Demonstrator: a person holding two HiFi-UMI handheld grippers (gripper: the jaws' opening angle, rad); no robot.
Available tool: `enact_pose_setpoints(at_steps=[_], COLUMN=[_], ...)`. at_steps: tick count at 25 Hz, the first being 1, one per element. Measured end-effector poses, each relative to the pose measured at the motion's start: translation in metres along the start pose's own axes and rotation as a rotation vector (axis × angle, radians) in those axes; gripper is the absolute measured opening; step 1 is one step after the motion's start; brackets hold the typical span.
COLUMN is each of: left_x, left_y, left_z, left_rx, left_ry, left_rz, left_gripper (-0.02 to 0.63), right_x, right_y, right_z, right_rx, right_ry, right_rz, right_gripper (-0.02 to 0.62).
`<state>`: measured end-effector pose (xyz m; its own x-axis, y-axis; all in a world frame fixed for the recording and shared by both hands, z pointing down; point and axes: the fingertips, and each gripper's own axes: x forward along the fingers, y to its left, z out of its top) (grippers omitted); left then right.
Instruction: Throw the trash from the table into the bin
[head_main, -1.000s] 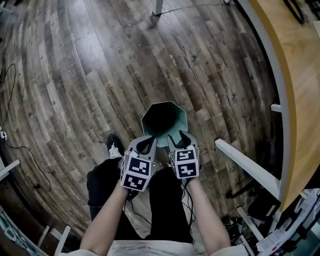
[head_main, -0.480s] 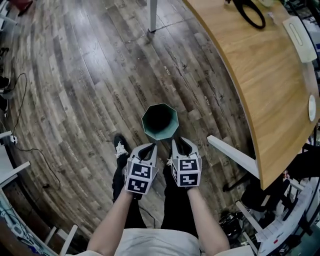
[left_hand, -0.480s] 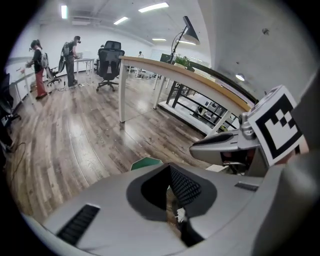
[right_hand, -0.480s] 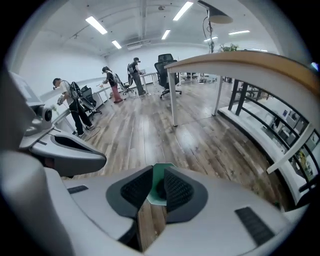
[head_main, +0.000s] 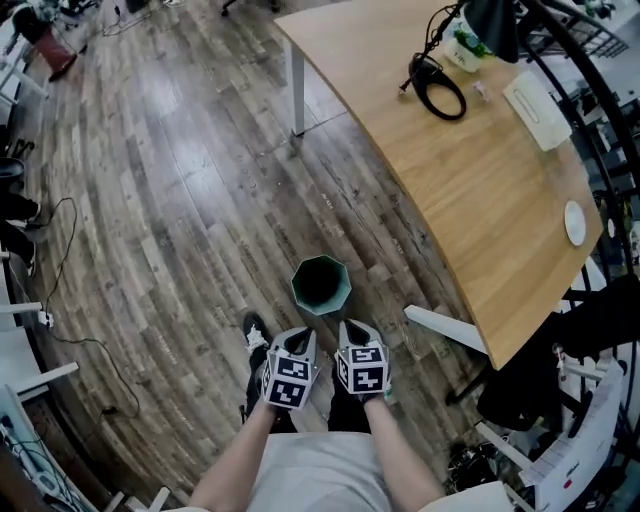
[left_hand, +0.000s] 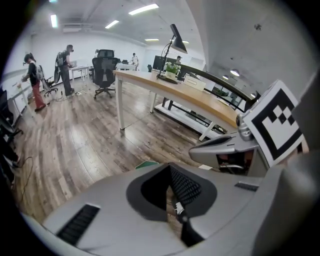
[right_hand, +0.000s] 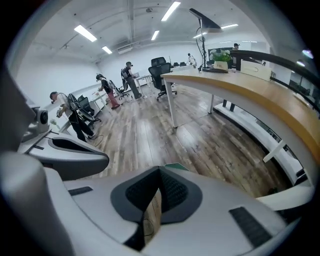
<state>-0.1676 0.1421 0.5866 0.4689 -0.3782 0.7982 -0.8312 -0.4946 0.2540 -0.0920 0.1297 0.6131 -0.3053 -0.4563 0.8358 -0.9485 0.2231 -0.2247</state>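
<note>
left tool (head_main: 298, 341): closed up, pads together, nothing gripped; only a tiny pale fleck at the seam in the left gripper view, too small to call.
right tool (head_main: 354, 332): just been closing, now pressed together on nothing, a sliver of floor (head_main: 180, 200) showing through the slit.
bin (head_main: 321, 309): standing upright on the floor, mouth open and dark, contents not readable; both tools side by side just on the near side of it, not over the mouth.
desk (head_main: 470, 190): off to the right of the bin and stretching away well beyond it, long edge curving from just right of the bin out to the far side.
trash: none in either tool; none to be named for certain on the desk. Only a black looped cable (head_main: 426, 70), a white box (head_main: 537, 100) and a pale disc (head_main: 575, 222) up there, all well apart from the bin, beyond it and to the right.
key bearing: away from the bin, ahead and rightward, along the length of the desk.
nearer hand: right tool, sitting on the desk side of the bin; left tool on the far side from the desk.
next move, as a judgement: swing right from the bin and reach out over the desk, right tool leading, if any trash is left there.
</note>
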Motion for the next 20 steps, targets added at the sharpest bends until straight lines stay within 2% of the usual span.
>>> enact_pose_setpoints(at_steps=[4, 7, 12, 20], left_x=[-0.025, -0.033, -0.039, -0.031], left_y=[-0.005, -0.012, -0.013, 0.001], left_z=[0.013, 0.029, 0.033, 0.012], left_rx=[0.002, 0.01, 0.072, -0.023], left_ry=[-0.038, -0.061, 0.006, 0.08], left_rz=[-0.002, -0.006, -0.011, 0.012], left_gripper=[0.018, 0.019, 0.02, 0.018], right_x=[-0.024, -0.034, -0.038, -0.041], right_y=[0.014, 0.006, -0.006, 0.015], right_z=[0.007, 0.005, -0.001, 0.014], right_rx=[0.004, -0.012, 0.095, -0.084], right_ry=[-0.001, 0.051, 0.145, 0.177], right_rz=[0.039, 0.034, 0.064, 0.128], right_gripper=[0.021, 0.021, 0.02, 0.02])
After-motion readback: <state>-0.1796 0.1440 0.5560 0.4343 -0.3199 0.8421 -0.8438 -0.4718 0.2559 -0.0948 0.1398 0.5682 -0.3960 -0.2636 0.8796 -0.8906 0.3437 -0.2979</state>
